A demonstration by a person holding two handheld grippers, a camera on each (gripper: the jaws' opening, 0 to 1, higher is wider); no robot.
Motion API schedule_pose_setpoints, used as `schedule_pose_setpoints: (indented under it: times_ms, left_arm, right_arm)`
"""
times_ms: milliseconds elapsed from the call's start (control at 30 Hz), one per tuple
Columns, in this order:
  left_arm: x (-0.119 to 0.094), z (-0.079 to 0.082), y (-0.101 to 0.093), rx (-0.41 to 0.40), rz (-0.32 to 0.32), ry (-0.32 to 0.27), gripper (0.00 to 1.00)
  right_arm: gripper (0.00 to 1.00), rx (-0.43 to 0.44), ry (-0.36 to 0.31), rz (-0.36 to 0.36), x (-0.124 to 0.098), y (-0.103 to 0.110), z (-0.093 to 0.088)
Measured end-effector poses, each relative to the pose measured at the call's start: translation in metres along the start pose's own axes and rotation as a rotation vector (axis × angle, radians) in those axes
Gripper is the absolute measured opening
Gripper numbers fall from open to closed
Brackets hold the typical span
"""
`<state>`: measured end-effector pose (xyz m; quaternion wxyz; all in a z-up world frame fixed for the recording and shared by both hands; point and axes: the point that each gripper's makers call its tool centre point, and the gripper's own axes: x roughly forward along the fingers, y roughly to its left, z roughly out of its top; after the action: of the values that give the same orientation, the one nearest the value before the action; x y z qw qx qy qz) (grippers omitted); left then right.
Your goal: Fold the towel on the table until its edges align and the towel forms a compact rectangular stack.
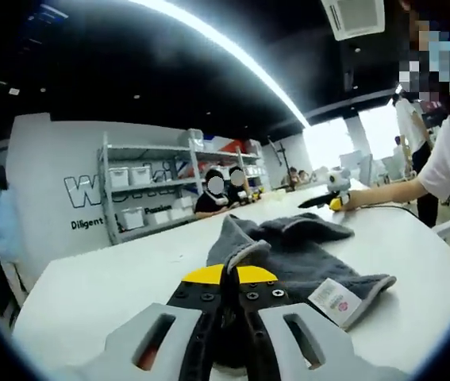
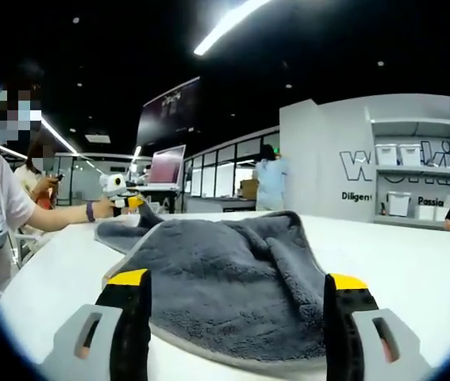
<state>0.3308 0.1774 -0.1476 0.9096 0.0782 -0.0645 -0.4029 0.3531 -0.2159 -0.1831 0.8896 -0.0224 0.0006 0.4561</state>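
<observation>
Left gripper (image 1: 232,295): jaws pressed together, clamped on a raised fold of the grey towel (image 1: 292,250); cloth peaks just past the yellow tips. Right gripper (image 2: 236,295): jaws spread wide, one on each side of the towel's near hem, holding nothing. Towel lies rumpled on the white table (image 1: 113,278), partly doubled over, light trim showing, a white label (image 1: 332,298) on the corner at the near edge. At the far edge, a person's hand (image 1: 350,200) holds another gripper (image 1: 329,190) on the table. Shelves with bins (image 1: 133,190) stand against the wall beyond.
</observation>
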Motion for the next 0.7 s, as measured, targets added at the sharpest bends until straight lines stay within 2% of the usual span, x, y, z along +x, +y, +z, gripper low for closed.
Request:
schedule_pose_setpoints:
  times_ms: [233,300,333,400,533,700]
  left_arm:
    - [-0.006,0.002,0.017,-0.062,0.075,-0.020,0.02]
    - [-0.008,0.000,0.026,-0.126,0.107,-0.026,0.02]
    - [-0.009,0.000,0.030,-0.131,0.119,-0.032,0.02]
    - [-0.012,-0.003,0.036,-0.125,0.153,-0.017,0.02]
    - [-0.013,-0.005,0.038,-0.121,0.182,-0.010,0.02]
    - [-0.015,-0.015,0.048,-0.086,0.237,0.041,0.02]
  right_arm:
    - [0.91,-0.001,0.002,-0.004,0.000,0.001,0.000]
    - [0.91,-0.001,0.003,-0.004,0.000,0.001,0.000]
    - [0.91,-0.001,0.002,-0.004,0.000,0.001,0.000]
    - [0.91,0.000,0.002,-0.005,0.000,-0.001,0.000]
    - [0.91,-0.001,0.002,-0.006,0.000,0.000,0.000]
    - [0.91,-0.002,0.004,-0.008,0.001,-0.001,-0.001]
